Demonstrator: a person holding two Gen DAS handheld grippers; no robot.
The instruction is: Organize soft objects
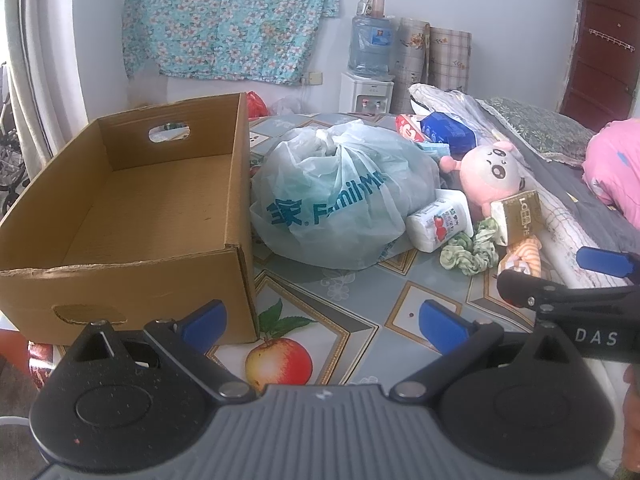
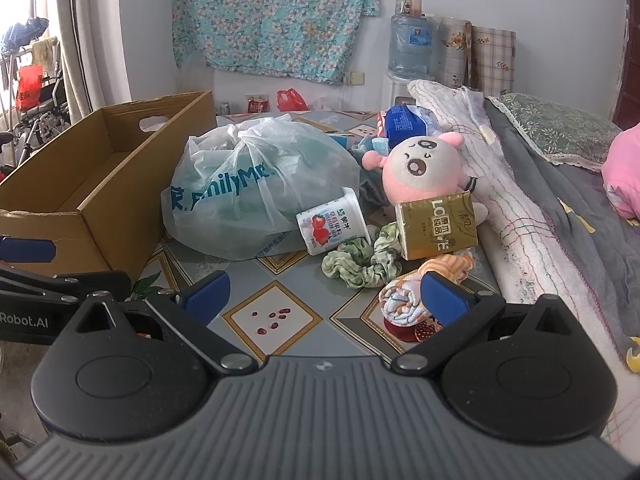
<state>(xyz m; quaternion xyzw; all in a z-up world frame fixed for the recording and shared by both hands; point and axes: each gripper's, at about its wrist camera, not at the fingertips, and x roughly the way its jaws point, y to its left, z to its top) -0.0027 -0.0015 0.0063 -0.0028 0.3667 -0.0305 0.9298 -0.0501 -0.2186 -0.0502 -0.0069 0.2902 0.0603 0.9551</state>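
Rolled towel touching open right claw fingertip.

Left gripper spread wide; right gripper likewise, side by side.

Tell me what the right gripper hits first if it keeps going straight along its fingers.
Probably the green scrunchie, then the strawberry milk carton behind it. The right gripper is open over bare tablecloth; height above the table is unclear.
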